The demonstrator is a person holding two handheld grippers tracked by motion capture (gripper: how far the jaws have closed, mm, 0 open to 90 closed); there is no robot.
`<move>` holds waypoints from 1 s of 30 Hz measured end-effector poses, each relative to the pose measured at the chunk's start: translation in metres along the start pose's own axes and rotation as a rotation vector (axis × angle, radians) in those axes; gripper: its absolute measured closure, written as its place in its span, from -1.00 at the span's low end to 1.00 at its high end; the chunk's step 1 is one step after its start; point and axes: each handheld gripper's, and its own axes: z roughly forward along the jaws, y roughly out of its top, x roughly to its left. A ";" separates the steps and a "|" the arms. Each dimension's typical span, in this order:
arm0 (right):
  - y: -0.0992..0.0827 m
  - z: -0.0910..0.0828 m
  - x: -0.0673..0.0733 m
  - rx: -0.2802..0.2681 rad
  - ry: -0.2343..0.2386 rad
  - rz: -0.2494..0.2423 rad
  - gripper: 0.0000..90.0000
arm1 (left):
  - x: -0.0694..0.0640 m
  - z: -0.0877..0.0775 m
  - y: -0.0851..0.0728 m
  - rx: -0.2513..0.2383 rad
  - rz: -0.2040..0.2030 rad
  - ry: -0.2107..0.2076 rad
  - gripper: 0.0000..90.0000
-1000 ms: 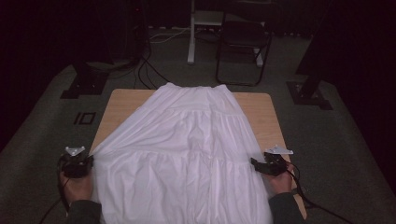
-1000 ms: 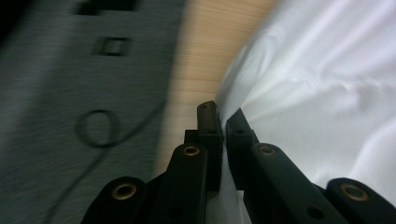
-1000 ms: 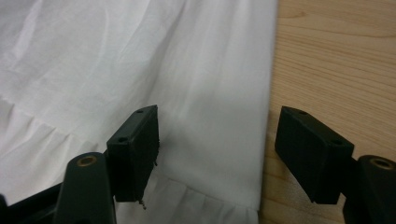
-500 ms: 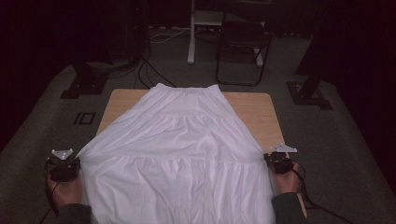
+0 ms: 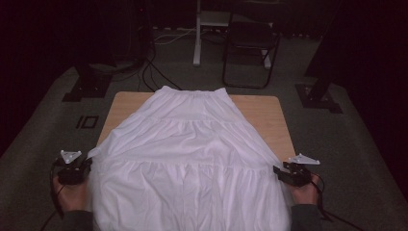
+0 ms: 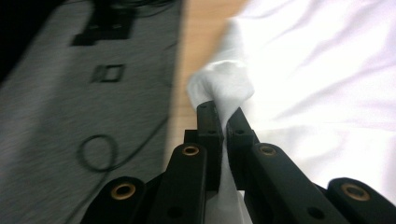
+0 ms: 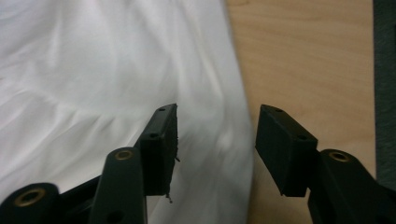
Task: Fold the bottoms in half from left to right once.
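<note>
High view showed the white skirt [image 5: 187, 159] spread across the table [image 5: 269, 115], hem over the near edge, left gripper [image 5: 73, 169] clamped on its left-side fabric to tension it, right gripper [image 5: 293, 174] just reopened, gripping nothing.

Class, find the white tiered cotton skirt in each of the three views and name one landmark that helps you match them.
High view: the white tiered cotton skirt covers the middle of the table, waistband at the far end.
Left gripper view: it spreads across the right half, an edge bunched between the shut jaws.
Right gripper view: it spreads across the left and centre, beneath open jaws.
Shared landmark: the light wooden table, bare beside the skirt's edge.
</note>
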 end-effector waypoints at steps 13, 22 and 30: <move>-0.013 0.000 0.011 0.044 0.023 -0.034 0.00 | -0.158 -0.007 0.047 -0.036 0.341 -0.401 0.95; -0.011 0.004 0.013 0.040 0.024 -0.041 0.00 | -0.278 0.008 0.079 -0.033 0.492 -0.658 0.96; -0.008 0.007 0.015 0.034 0.018 -0.038 0.00 | -0.366 0.004 0.108 -0.077 0.406 -0.931 0.96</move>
